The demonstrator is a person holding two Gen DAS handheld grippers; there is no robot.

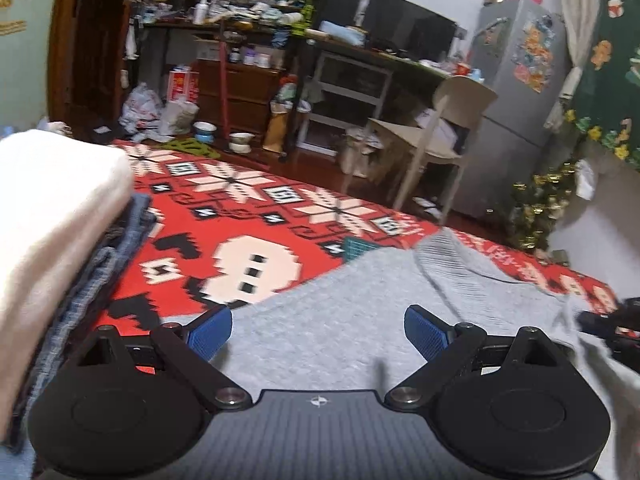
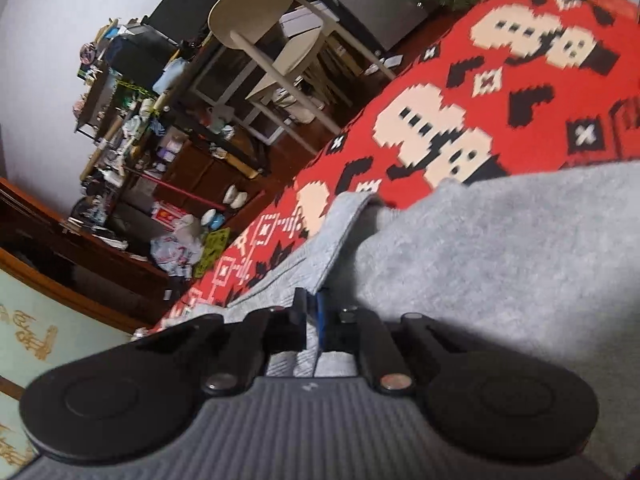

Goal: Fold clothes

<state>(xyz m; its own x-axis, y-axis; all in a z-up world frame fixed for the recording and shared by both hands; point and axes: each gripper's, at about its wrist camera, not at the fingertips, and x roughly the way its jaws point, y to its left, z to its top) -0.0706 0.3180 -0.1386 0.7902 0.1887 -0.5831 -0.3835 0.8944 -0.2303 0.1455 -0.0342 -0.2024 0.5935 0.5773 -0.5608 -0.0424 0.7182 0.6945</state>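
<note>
A grey sweatshirt (image 1: 340, 300) lies spread on a red patterned blanket (image 1: 248, 208). My left gripper (image 1: 318, 332) hovers over the grey cloth, open, with nothing between its blue pads (image 1: 210, 332). A black part of the other gripper (image 1: 616, 328) shows at the right edge, on the garment's side. In the right wrist view my right gripper (image 2: 313, 314) is rolled sideways and shut on the ribbed hem (image 2: 332, 236) of the grey sweatshirt (image 2: 500, 272), which runs straight into the closed pads.
A stack of folded clothes, cream (image 1: 52, 208) on top of denim (image 1: 100, 272), sits at the left on the blanket. Beyond the blanket's far edge stand a beige chair (image 1: 440, 128), a grey fridge (image 1: 520, 100), cluttered shelves (image 1: 248, 20) and bowls on the floor (image 1: 208, 130).
</note>
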